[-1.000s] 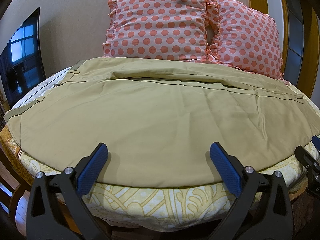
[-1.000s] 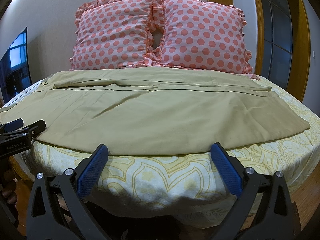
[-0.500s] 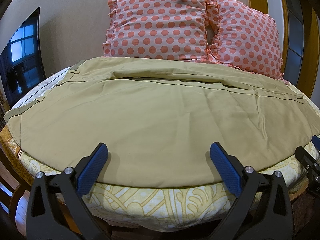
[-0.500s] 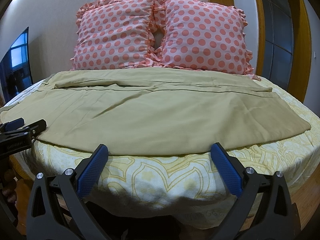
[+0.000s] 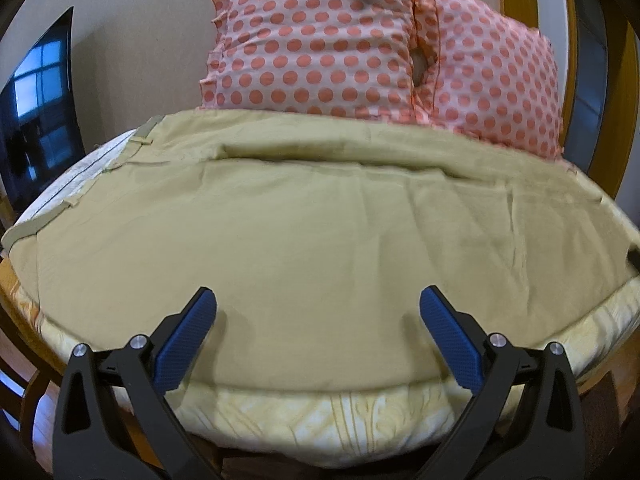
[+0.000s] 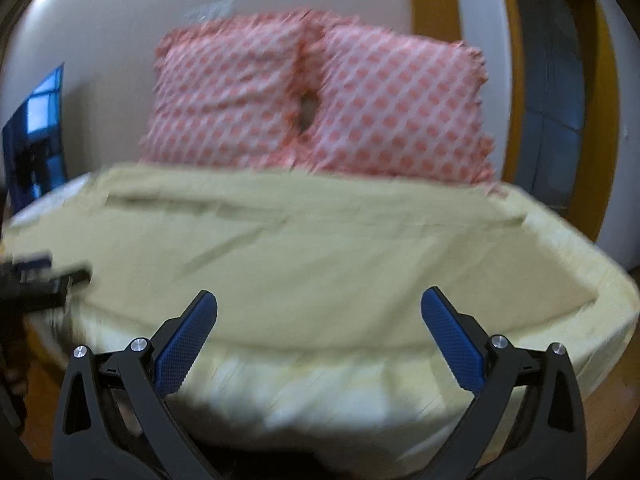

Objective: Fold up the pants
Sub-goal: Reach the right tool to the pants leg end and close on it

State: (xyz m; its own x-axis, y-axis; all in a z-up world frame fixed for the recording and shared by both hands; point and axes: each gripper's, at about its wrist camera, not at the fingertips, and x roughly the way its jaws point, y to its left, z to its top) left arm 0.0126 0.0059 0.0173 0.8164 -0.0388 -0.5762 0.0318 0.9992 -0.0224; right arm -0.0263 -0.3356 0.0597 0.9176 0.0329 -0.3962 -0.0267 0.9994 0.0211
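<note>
Black fingers (image 5: 188,336); blue pads (image 6: 450,334); silver screws

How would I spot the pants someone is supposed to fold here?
Find the bed with its pale yellow patterned sheet and two pink polka-dot pillows at the head. The pants are the big plain khaki cloth spread flat across it below the pillows: the only unpatterned fabric, with belt loops at its left end.

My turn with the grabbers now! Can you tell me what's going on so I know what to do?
Left gripper: open, holding nothing, at the near edge of the pants.
Right gripper: open, empty, by the same edge further right.
The pants lie spread flat across the bed, in front of two dotted pillows.
Done: pants laid out.
Left: every fold. Probably grab the near edge first.
</note>
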